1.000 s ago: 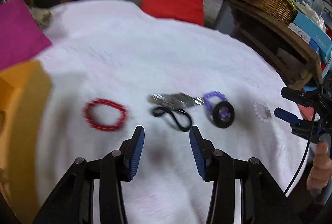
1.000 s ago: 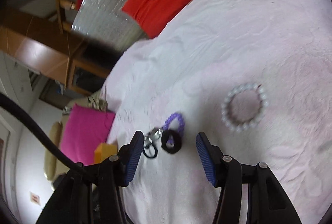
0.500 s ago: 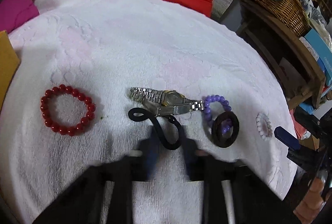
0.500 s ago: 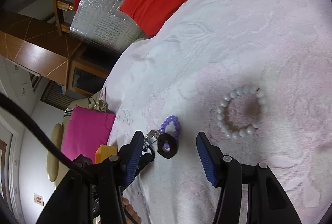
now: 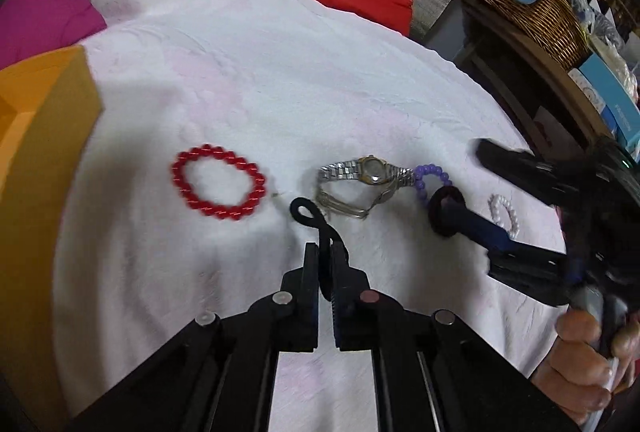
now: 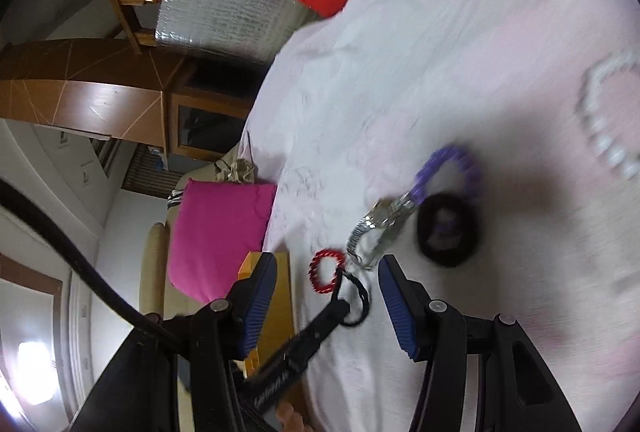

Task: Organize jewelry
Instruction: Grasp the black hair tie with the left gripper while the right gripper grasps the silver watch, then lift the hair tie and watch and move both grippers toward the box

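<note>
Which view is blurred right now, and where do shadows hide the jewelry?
Left wrist view: mostly sharp, red bead bracelet and watch clear; the right tool is smeared. Right wrist view: motion-blurred, white bead bracelet streaked; a dark shadow lies around the black ring. Fisheye bends both.

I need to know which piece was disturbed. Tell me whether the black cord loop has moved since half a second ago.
Yes. The black cord loop lay flat below the watch; now the left gripper's jaws have just closed on its near end, drawing it narrow and straight beside the watch.
</note>
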Available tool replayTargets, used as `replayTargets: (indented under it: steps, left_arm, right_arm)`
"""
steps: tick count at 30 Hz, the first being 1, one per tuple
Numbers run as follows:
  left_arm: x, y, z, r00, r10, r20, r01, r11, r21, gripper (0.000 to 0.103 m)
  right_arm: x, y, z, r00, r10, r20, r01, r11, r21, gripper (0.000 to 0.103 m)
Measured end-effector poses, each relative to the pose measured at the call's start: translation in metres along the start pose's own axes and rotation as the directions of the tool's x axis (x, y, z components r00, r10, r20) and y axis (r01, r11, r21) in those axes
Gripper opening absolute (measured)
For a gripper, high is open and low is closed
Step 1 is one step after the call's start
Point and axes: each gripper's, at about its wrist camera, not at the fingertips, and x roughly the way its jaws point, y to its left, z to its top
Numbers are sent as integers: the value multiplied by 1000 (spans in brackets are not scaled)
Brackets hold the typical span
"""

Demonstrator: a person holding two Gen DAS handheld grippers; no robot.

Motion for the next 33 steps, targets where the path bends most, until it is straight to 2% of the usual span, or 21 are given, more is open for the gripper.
replayTargets:
  steps: [3,5,10,13,15,19,20,22,23,26,33]
  left_arm:
    - [-14,6,-3,1000,0,17,0,1000,12,5]
    - [-23,12,-7,1000,2,9,-2,1000,17,5]
    - [-36,21,-13,1000,-1,7,1,1000,27,5]
    - [-42,28,-11,999,24,29,-25,1000,17,5]
    - [-40,30,-9,999,28,30,-28,1000,2,5]
    - [-41,34,-9,999,33,30,-33,999,-2,5]
    - [-41,34,-9,999,31,31,-31,1000,-1,5]
    - [-43,33,-8,999,32,38,-32,999,4,5]
    - [-43,34,-8,999,33,40,-33,999,4,5]
    - [-43,34,-8,998,35,43,-35,999,-3,5]
    - [-46,38,-4,993,81,82,-79,997,-17,5]
  right_arm:
    - [21,2,-4,997,-72,-6,72,997,24,57]
    - [33,4,-6,993,-115,-10,116,993,31,51]
    - [54,1,-6,970,-241,22,240,970,45,50]
    - [60,1,-3,960,-271,75,267,962,59,50]
    - [64,4,0,946,-302,118,297,953,54,50]
    - [76,17,1,905,-381,190,387,922,9,49]
    - [78,19,1,890,-406,207,417,909,-9,45]
    - [81,22,3,857,-460,234,480,877,-35,20]
    - [82,22,4,853,-461,245,486,873,-52,19]
    - [79,24,6,859,-449,246,478,876,-69,17]
    - [48,28,3,893,-361,269,400,910,-107,14]
